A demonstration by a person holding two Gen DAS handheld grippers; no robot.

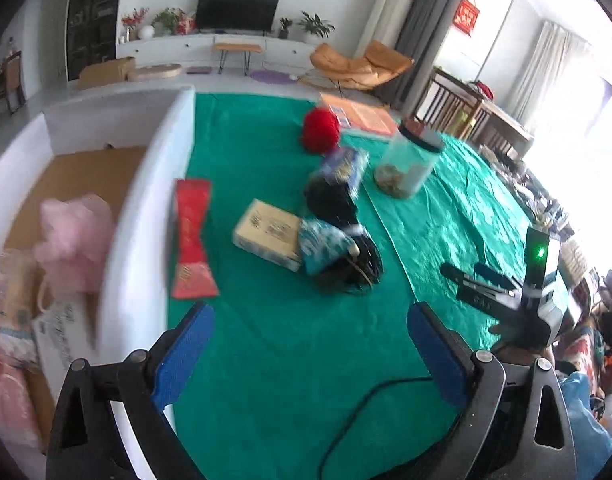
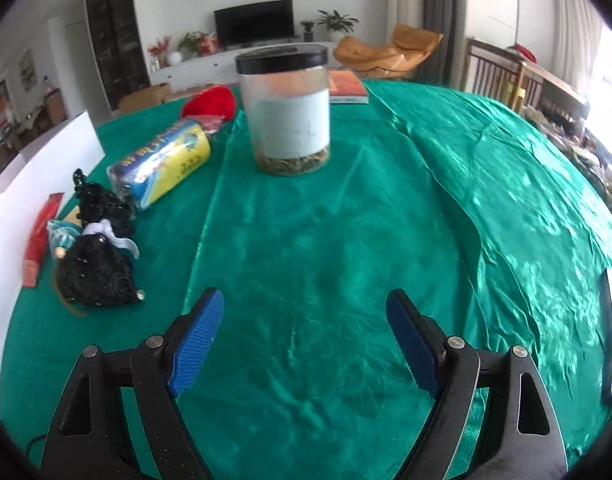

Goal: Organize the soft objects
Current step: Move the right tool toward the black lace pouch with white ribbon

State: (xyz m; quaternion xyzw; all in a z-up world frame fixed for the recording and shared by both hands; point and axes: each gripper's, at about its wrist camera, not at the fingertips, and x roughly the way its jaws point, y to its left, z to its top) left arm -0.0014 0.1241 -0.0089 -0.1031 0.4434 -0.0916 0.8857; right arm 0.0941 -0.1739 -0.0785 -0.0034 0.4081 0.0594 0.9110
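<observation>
The left gripper [image 1: 310, 344] is held low with its blue-padded jaws spread wide and empty. The right gripper [image 2: 306, 332] is likewise held open, gripping nothing.

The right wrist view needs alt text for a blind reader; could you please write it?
An open gripper hovers empty over a green tablecloth. Ahead stands a black-lidded jar; a blue-and-yellow packet and black mesh bundle lie left.

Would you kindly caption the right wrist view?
Open right gripper hovers above green cloth, facing a black-lidded jar.

Bright window glare at right, motion blur, fisheye-bent edges
</observation>
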